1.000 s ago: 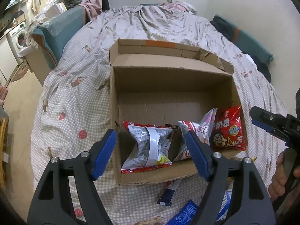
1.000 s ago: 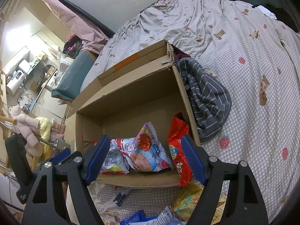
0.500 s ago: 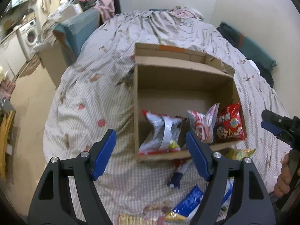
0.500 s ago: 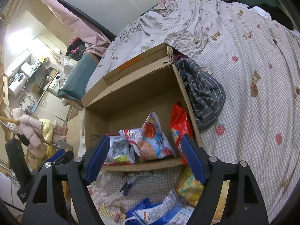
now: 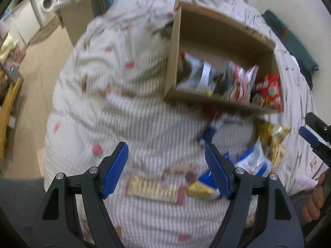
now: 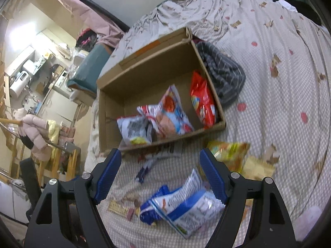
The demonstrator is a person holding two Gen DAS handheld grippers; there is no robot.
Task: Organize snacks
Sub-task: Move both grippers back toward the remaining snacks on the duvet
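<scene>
Both tools sit with their blue pads spread wide and nothing between them. Your left tool (image 5: pixel 166 171) hovers over the bed (image 5: pixel 124 107), whose checked cover carries small red and brown prints. Your right tool (image 6: pixel 159 173) hovers above loose snacks in front of the cardboard box (image 6: pixel 109 128).

Your left view is heavily smeared by motion, so its packets show only as colour. In that view the right tool pokes in at the far right edge, cut off, with part of your right hand (image 5: pixel 316 202) below it.

Inside the box, three packets lean near the front wall: a grey-and-white packet (image 6: pixel 134 130) at left, a red, white and blue packet (image 6: pixel 169 113) in the middle, and a red packet (image 6: pixel 202 103) against the right wall. Print on all three is too small or blurred to read.

On the bed before the box lie a blue-and-white packet (image 6: pixel 182 206), a yellow packet (image 6: pixel 229 155), a paler yellow packet (image 6: pixel 258 167) just beside it, a thin blue stick packet (image 6: pixel 144 169) and a flat tan bar (image 6: pixel 119 207). No wording is legible.

A striped grey cloth (image 6: pixel 223 74) lies bunched against the box's right wall.
</scene>
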